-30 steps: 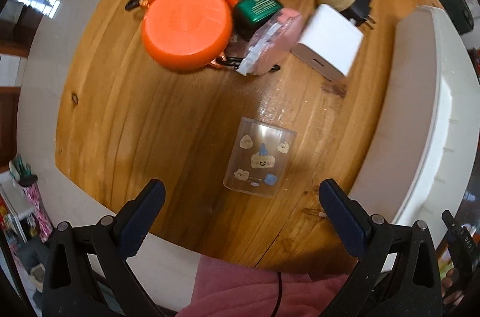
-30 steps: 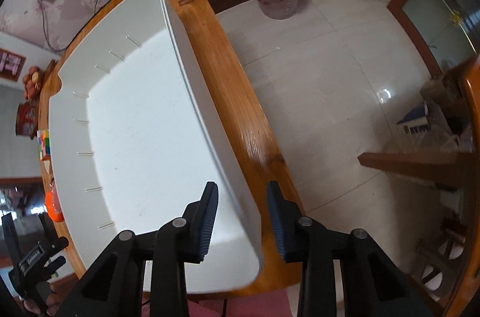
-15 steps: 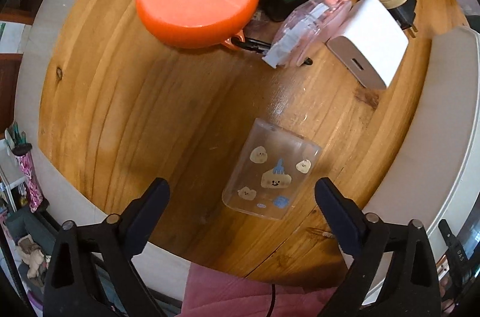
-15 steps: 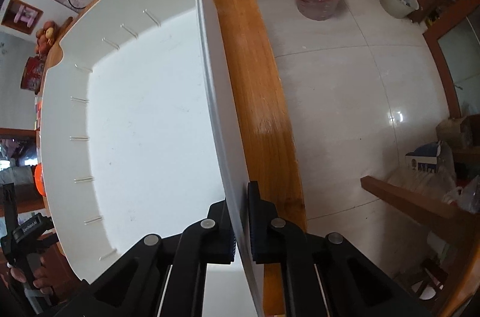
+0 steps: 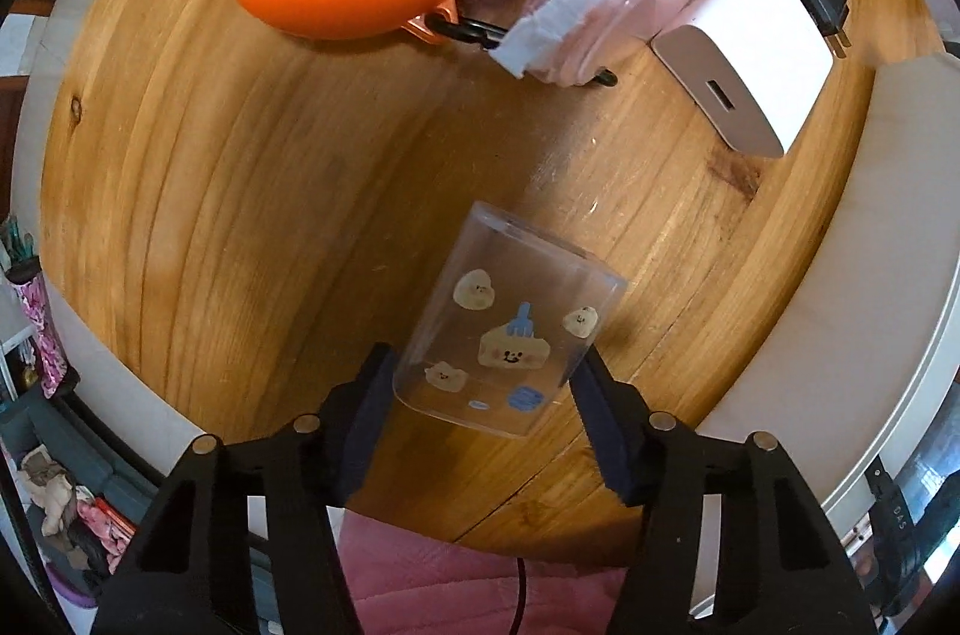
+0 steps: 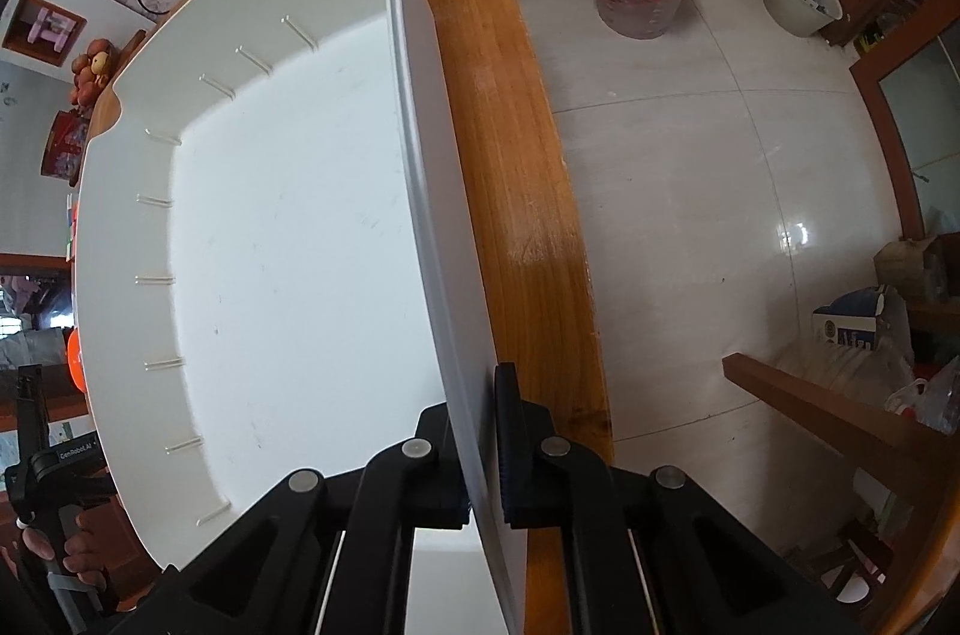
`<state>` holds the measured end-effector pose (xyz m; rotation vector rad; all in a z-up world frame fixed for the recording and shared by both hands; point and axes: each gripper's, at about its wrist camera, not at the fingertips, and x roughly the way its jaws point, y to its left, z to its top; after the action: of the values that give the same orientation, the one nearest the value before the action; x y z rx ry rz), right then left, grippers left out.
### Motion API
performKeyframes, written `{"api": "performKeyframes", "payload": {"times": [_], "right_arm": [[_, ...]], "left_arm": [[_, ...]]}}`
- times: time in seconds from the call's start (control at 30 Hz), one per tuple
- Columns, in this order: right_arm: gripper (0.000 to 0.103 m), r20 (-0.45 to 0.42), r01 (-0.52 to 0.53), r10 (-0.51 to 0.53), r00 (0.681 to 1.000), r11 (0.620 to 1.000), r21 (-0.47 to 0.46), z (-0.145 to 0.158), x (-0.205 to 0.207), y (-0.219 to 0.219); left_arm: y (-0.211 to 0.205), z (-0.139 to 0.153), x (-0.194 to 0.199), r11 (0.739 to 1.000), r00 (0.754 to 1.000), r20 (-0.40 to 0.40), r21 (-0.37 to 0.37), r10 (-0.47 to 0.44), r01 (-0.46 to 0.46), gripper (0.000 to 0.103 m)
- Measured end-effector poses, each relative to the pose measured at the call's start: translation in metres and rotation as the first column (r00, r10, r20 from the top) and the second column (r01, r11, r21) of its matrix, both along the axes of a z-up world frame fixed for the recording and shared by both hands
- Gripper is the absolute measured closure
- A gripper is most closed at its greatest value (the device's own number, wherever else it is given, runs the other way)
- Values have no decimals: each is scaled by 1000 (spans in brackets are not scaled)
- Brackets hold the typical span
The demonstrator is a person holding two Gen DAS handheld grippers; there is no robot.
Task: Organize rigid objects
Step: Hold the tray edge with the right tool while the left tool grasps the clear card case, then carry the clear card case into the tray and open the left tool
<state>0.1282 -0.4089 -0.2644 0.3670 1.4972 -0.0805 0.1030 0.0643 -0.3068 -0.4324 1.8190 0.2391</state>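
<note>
A clear plastic rectangular box with small cartoon stickers lies flat on the wooden table, in the lower centre of the frame (slightly tilted to the right). A large white plastic bin, empty, fills the left half of the right wrist view.

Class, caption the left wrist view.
Left hand-held gripper straddles a clear sticker-covered box on the wooden table.
</note>
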Motion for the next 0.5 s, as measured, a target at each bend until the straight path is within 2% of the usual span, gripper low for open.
{"api": "performKeyframes", "payload": {"times": [0.27, 0.37, 0.5], "right_arm": [[97, -4, 9, -9, 1000, 1000, -4, -1, -4, -3], [97, -3, 14, -14, 1000, 1000, -5, -1, -4, -5], [97, -3, 21, -21, 1000, 1000, -6, -1, -5, -6]], "left_arm": [[-10, 4, 11, 999, 1000, -2, 18, -27, 27, 42], [-28, 31, 22, 999, 999, 10, 19, -36, 35, 42], [-28, 50, 23, 999, 998, 46, 17, -53, 52, 42]]}}
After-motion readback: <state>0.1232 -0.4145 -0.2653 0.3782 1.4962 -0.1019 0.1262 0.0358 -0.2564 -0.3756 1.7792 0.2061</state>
